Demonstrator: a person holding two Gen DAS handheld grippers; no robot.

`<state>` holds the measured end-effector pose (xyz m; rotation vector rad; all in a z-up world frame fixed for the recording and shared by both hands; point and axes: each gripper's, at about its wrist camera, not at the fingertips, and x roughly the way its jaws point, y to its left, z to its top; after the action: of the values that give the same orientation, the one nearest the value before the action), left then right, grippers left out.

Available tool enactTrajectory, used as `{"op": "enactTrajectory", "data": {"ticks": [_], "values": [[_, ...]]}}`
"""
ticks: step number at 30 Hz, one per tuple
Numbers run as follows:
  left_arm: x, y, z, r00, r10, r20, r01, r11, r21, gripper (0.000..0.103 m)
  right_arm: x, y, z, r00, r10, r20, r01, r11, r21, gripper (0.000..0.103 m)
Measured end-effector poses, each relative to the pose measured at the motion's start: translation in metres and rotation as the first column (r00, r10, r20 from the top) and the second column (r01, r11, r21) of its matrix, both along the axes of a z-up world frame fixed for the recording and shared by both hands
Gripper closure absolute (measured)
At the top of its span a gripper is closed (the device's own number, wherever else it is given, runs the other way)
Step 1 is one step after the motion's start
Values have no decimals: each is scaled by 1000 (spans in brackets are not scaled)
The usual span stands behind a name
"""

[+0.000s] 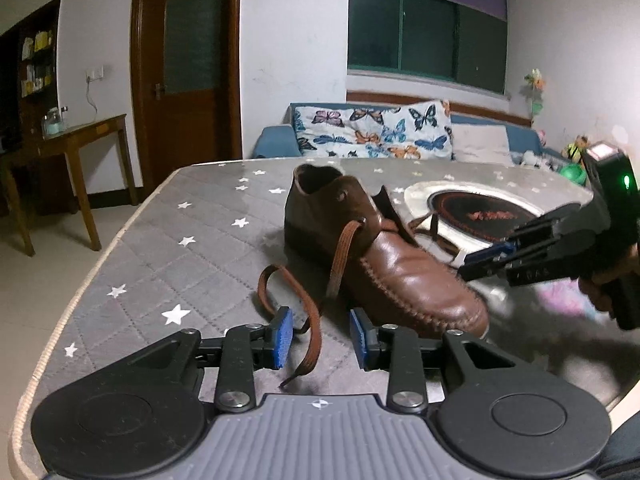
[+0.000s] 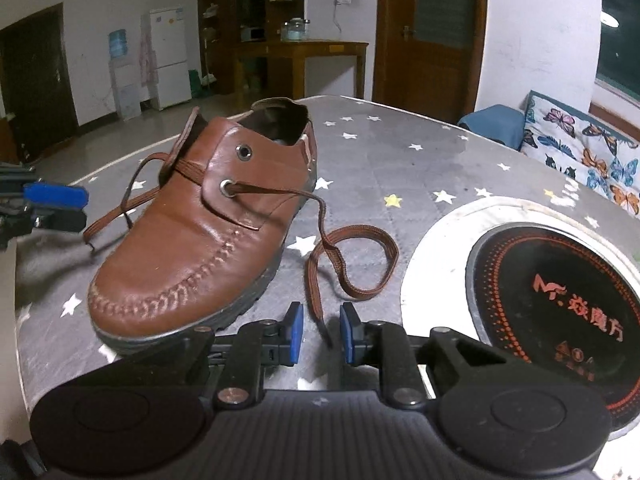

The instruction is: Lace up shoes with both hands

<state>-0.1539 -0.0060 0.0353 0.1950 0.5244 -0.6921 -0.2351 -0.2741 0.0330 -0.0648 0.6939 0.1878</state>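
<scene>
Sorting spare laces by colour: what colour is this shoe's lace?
Brown, like the shoe. The lace shows best in the right wrist view.

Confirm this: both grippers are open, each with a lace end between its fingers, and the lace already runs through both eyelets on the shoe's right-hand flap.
Not quite. On the shoe, the lace passes only through the lower eyelet; the upper eyelet is empty, as the right wrist view shows. The rest stands.
</scene>
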Motion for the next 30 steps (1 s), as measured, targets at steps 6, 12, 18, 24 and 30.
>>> {"op": "enactTrajectory", "data": {"ticks": [6,12,18,24,30], "values": [[5,-4,-10,1000,-7,-16,8,999,43,65,1,1,-2,1000,6,-12,-6,1000,-10,99],[11,-9,-19,999,-20,-34,22,998,64,71,-4,5,-1,1000,-2,-24,0,997,-75,99],[11,-8,-24,998,-15,-57,19,997,70,78,-1,0,1,1000,-12,-15,12,1000,-20,92],[13,-10,-25,998,-6,-57,10,997,76,89,4,-5,-2,999,-25,-37,26,999,34,95],[11,-6,-11,999,50,0,-50,997,61,94,-6,-3,2,998,-52,-22,50,996,-74,101]]}}
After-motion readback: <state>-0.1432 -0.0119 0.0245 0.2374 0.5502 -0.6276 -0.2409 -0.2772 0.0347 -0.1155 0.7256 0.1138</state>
